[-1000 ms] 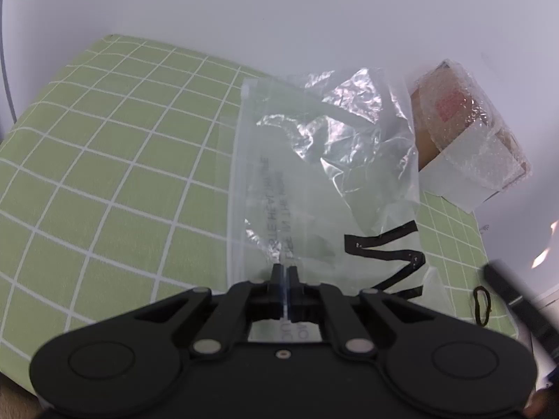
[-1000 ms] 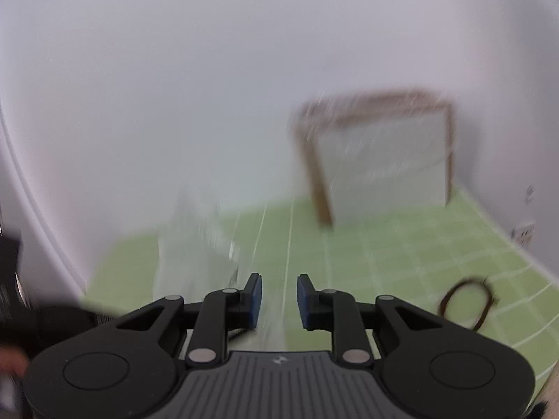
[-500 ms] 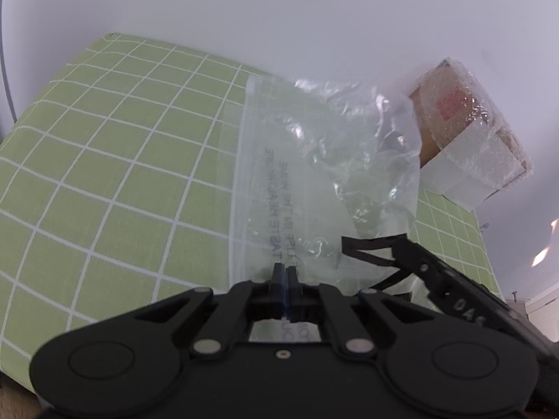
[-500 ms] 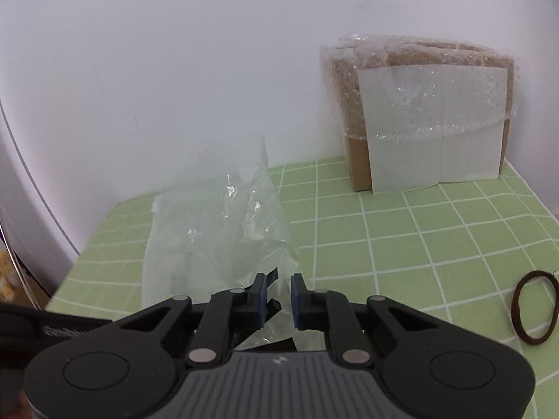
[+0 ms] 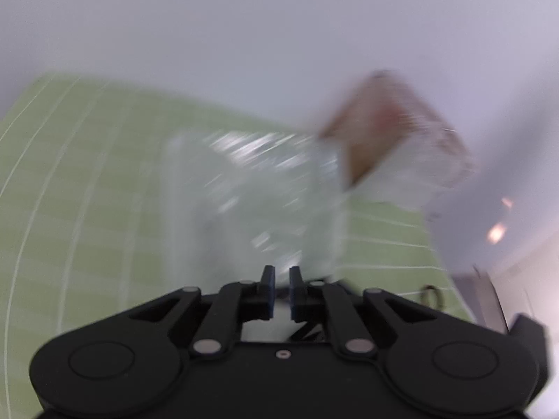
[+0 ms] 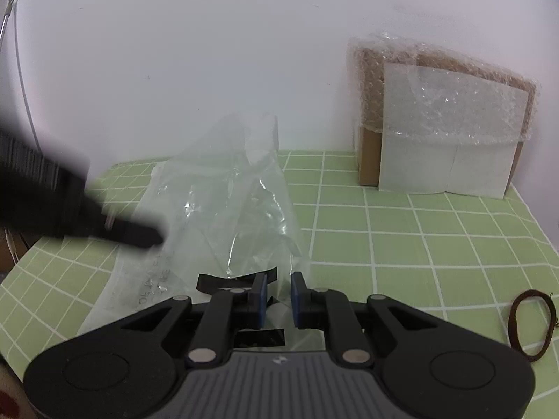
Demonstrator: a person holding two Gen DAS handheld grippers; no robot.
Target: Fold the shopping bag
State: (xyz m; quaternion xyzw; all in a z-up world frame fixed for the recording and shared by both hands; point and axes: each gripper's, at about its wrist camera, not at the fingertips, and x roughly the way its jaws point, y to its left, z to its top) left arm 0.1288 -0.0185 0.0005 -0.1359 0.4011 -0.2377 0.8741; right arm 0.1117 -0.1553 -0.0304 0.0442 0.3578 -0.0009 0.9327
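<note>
A clear plastic shopping bag [image 6: 227, 216] with black print and black handle strips lies crumpled on the green checked cloth [image 6: 419, 227]. My right gripper [image 6: 279, 291] hovers at the bag's near edge, its blue pads a narrow gap apart with film visible between them and not pinched. My left gripper [image 5: 279, 289] is in motion and its view is blurred. Its jaws are opening, with the bag [image 5: 251, 195] lying ahead and below and nothing pressed between the pads. The right wrist view shows the left gripper [image 6: 153, 239] as a dark blur over the bag's left side.
A cardboard box wrapped in bubble wrap [image 6: 443, 132] stands against the white wall at the back right, also blurred in the left wrist view [image 5: 394, 132]. A brown elastic band [image 6: 531, 324] lies on the cloth at the right. The cloth's left edge drops off.
The left gripper was shut on the bag's near edge; its pads have now parted and it has lifted away. The right gripper came down to the bag's near edge and has held there.
</note>
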